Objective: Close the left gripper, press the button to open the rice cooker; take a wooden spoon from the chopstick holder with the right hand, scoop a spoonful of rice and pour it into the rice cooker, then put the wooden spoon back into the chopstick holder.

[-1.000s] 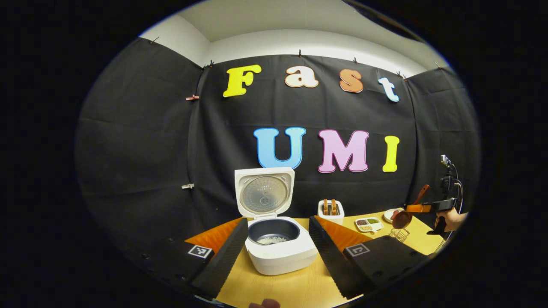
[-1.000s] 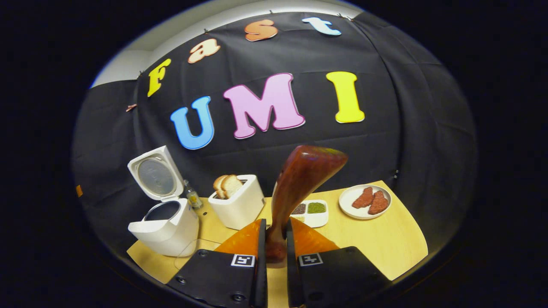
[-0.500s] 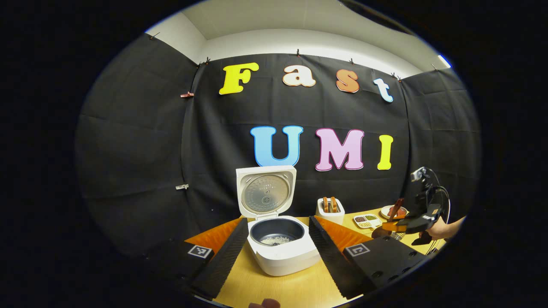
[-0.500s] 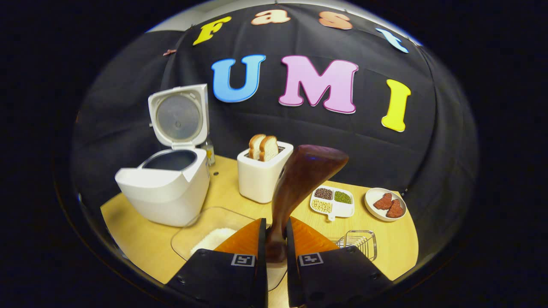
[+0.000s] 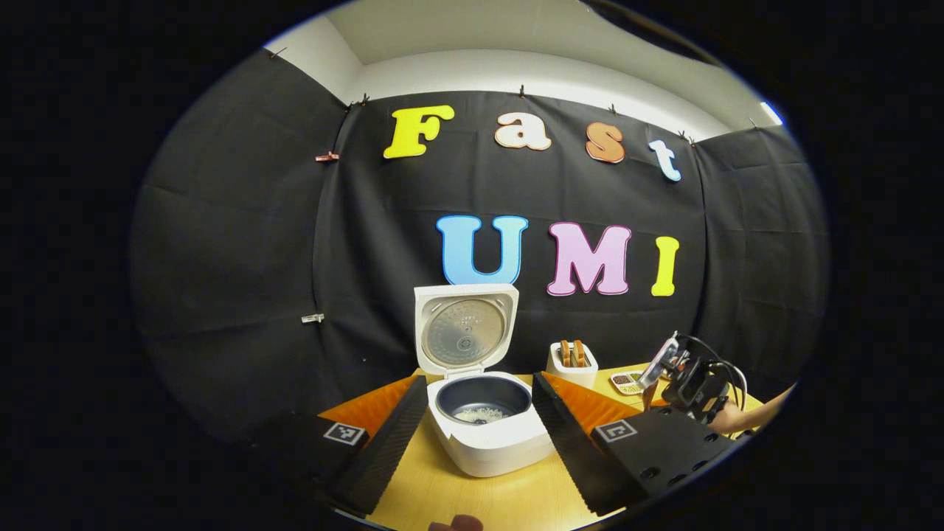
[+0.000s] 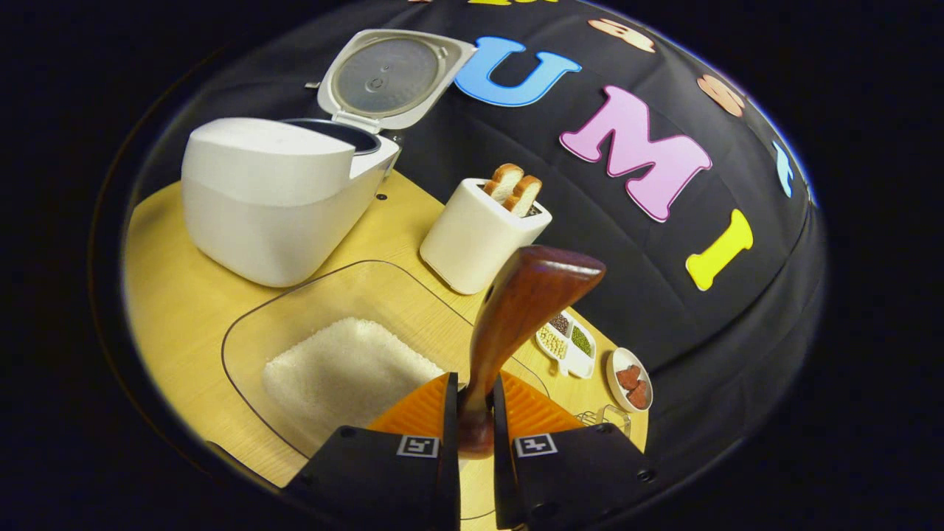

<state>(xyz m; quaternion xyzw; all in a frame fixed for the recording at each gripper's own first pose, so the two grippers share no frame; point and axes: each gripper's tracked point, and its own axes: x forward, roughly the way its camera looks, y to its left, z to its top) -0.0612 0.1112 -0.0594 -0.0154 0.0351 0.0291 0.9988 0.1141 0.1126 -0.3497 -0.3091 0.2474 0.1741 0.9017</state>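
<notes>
The white rice cooker (image 5: 490, 442) stands open with its lid (image 5: 464, 332) upright and a little rice in the dark inner pot (image 5: 483, 402). My left gripper (image 5: 479, 383) is open, its fingers spread to either side of the cooker and short of it. My right gripper (image 6: 472, 387) is shut on the handle of the wooden spoon (image 6: 520, 310), whose bowl points up and away. It hangs tilted over the clear tray (image 6: 251, 324) of white rice (image 6: 346, 372). The cooker (image 6: 273, 199) sits beyond that tray. The right gripper (image 5: 686, 380) and its hand appear at the table's right.
A white toaster (image 6: 479, 240) with bread slices stands behind the rice tray. Right of it lie a sectioned dish of beans (image 6: 568, 341), a plate of meat (image 6: 629, 377) and the wire chopstick holder (image 6: 601, 419). The booth's black wall closes the back of the wooden table (image 6: 169, 295).
My right gripper has dropped and tipped forward with the spoon, coming over the rice tray. The left gripper has barely shifted.
</notes>
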